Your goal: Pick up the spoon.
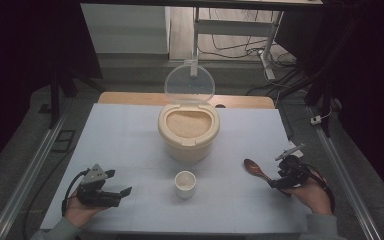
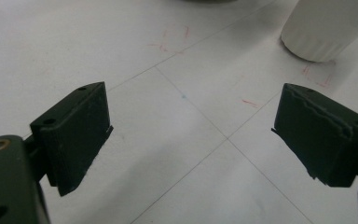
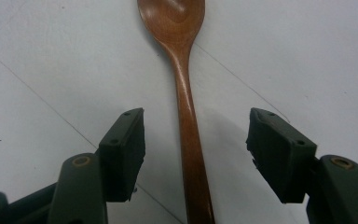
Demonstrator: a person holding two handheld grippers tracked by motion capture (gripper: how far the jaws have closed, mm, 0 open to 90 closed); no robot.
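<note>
High view: white-covered table [image 1: 130, 130]. Cream container [image 1: 188, 135] sits mid-table toward the far side, filled with a tan granular fill, clear hinged lid [image 1: 190, 84] standing open behind it. Small white cup [image 1: 185, 183] stands just in front of the container, apart from it. Wooden spoon [image 1: 258, 171] lies flat on the table at the right, bowl pointing up-left, handle running toward the right gripper [image 1: 275, 184]. Right hand [image 1: 312, 194] holds that gripper low at the table's near right. Left gripper [image 1: 120, 192] is at near left, held by the left hand [image 1: 80, 212], pointing right toward the cup, well apart from it.

Left gripper view: left gripper's jaws spread wide, nothing between them, just bare table sheet with thin grid lines and red marks. Cup's ribbed base [image 2: 324, 28] is at top right, beyond the jaws.

Right gripper view: right gripper's jaws apart, one on each side of the spoon's handle [image 3: 189, 126], gap on both sides, not touching it. Spoon lies flat on the table, bowl at the top edge.
</note>
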